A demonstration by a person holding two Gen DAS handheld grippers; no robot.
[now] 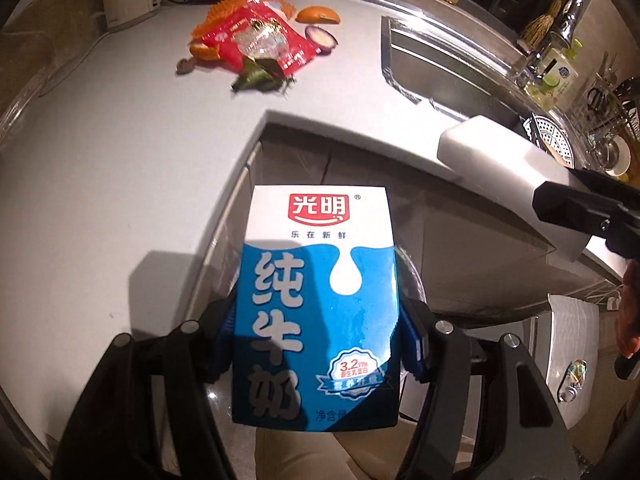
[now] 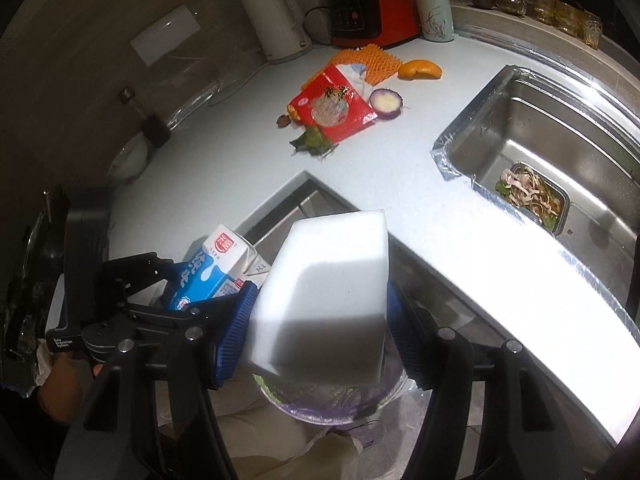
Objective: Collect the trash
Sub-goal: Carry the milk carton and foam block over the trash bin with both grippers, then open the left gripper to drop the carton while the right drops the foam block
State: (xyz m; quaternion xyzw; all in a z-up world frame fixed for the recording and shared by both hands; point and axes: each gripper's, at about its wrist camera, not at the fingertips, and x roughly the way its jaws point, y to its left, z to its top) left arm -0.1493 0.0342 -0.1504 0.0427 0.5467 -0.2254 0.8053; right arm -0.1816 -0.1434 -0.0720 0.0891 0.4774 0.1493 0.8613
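Both hands are full right now. The left gripper (image 1: 316, 344) is clamped on a blue-and-white cardboard milk carton (image 1: 316, 280), and the right gripper (image 2: 316, 328) is squeezing a plain white foam block (image 2: 324, 292). Both are held out past the counter edge, over what looks like a bag-lined bin (image 2: 332, 404), though it's mostly hidden, so I'm guessing. The risk: the two sit close together, so letting go sloppily could bounce one off the rim onto the floor. Further back, the red snack wrapper (image 2: 334, 110), orange peel (image 2: 420, 70) and half purple onion (image 2: 386, 102) wait on the white countertop (image 2: 224, 168).
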